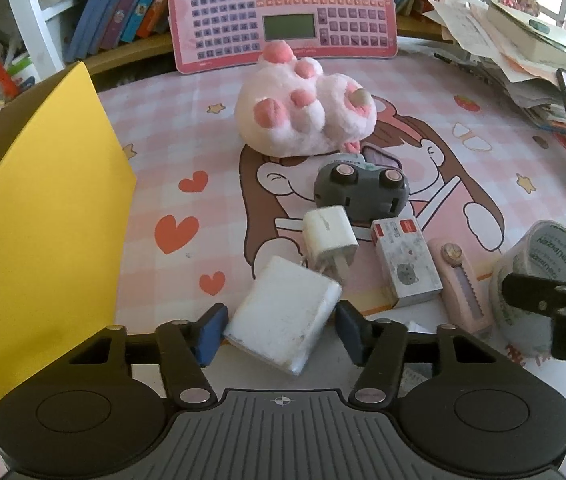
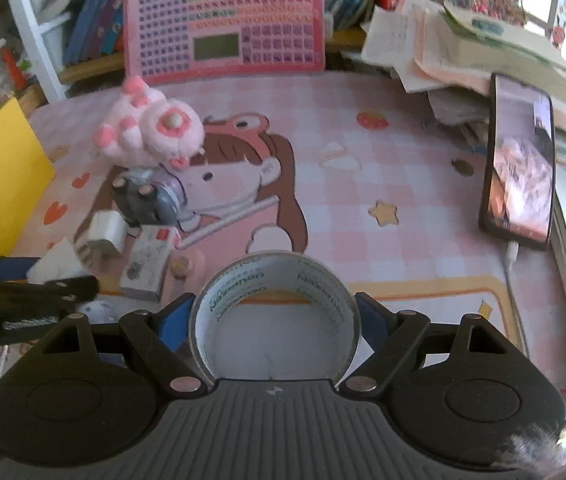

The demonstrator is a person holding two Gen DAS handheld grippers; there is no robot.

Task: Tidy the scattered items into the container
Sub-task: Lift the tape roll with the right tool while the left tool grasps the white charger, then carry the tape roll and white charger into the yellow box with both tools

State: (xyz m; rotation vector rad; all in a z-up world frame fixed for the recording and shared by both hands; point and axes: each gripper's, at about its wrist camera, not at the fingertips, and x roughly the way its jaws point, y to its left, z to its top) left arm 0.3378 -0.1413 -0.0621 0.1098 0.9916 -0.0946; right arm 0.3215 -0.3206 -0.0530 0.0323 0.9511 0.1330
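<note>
Fluffy plush toy (image 1: pixel 303 108), glossy tape roll (image 2: pixel 275 316) — matt black plastic left gripper (image 1: pixel 281 328), smooth printed mat (image 1: pixel 203 152)

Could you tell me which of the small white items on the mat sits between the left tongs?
The white block, nearest the camera, lies between the open left tongs. The white charger behind it has prongs, and the printed box lies further right.

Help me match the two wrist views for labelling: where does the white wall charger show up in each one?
Left wrist: white charger sits at centre, just beyond the white block between the left gripper's fingers.
Right wrist: charger lies at left, mid-height.
Shared landmark: the grey toy car just behind it.
</note>
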